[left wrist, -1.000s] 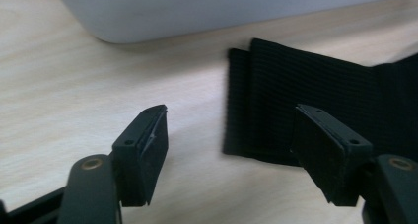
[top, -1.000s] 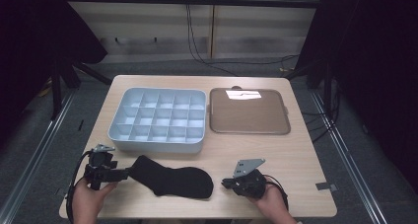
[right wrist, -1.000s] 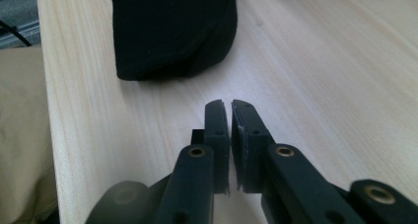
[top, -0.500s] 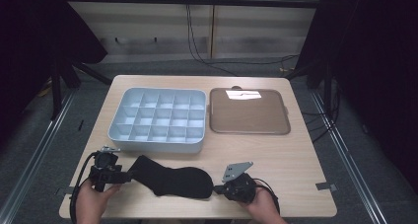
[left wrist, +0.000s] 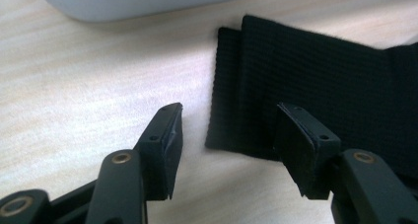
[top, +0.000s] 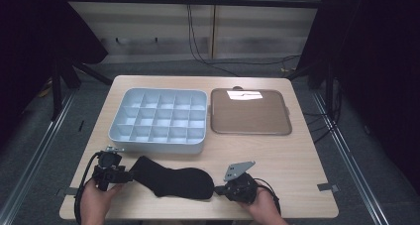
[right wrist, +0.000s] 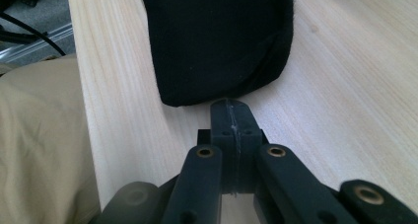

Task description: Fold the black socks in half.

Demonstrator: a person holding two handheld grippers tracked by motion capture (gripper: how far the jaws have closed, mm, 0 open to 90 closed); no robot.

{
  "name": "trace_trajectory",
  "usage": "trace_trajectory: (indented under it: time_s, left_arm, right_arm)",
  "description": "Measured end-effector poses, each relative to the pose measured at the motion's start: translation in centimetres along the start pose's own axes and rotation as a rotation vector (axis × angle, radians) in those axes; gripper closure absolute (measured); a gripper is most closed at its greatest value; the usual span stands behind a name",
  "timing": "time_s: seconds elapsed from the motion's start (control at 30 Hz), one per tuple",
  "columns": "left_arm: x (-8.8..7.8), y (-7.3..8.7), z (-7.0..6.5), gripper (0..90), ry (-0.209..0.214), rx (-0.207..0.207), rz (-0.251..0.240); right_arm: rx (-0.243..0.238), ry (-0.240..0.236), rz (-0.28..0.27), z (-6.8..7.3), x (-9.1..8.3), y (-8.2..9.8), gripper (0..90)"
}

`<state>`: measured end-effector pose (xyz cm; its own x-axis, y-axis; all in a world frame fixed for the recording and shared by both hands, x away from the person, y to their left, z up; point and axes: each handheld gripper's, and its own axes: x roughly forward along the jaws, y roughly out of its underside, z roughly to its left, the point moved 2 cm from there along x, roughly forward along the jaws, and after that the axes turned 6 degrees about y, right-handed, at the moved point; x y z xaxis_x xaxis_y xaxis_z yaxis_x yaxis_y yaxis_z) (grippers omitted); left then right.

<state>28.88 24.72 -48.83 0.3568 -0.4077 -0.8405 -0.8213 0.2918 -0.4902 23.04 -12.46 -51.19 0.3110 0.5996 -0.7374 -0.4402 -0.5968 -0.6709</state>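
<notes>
Two tools work one black sock [top: 171, 181], which lies flat on the worktop [top: 297, 160] near its front edge, just before the white compartment tray [top: 158, 121]. The sock's long axis runs across the worktop, cuff toward the left tool [top: 124, 176], toe toward the right tool [top: 219, 190]. The left tool's jaws have just been closing; they remain spread, straddling the cuff corner without pressing it, apparently to seize that end. The right tool's jaws are pressed together with nothing between them, tips at the toe, probably steadying it. A brown tray [top: 250, 112] sits behind.
</notes>
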Motion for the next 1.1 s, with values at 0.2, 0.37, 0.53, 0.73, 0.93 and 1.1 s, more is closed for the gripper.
trace_trajectory:
  time_s: [0.2,0.37,0.53,0.73,0.93,1.1]
  left_arm:
    - [0.75,-0.25,0.01,51.0,0.024,-0.004,0.031]
    - [0.88,-0.56,-0.28,57.6,0.013,0.009,0.059]
    - [0.91,-0.74,-0.77,71.1,0.020,-0.013,0.078]
    - [0.90,-0.93,-0.69,74.7,0.044,-0.034,0.095]
    - [0.45,-0.92,-0.44,74.9,0.070,-0.047,0.098]
    - [-0.01,-1.01,-0.40,74.7,0.084,-0.053,0.099]
  right_arm:
    - [0.003,-0.004,0.000,-0.12,0.02,-0.01,90.0]
    - [0.020,-0.016,0.000,-0.17,0.05,0.00,90.0]
    - [0.026,-0.014,0.001,-0.12,0.07,-0.02,90.0]
    - [0.027,-0.014,-0.001,-0.19,0.11,-0.03,90.0]
    - [0.027,-0.015,0.001,-0.16,0.10,-0.04,90.0]
    - [0.025,-0.015,0.002,-0.18,0.11,-0.04,90.0]
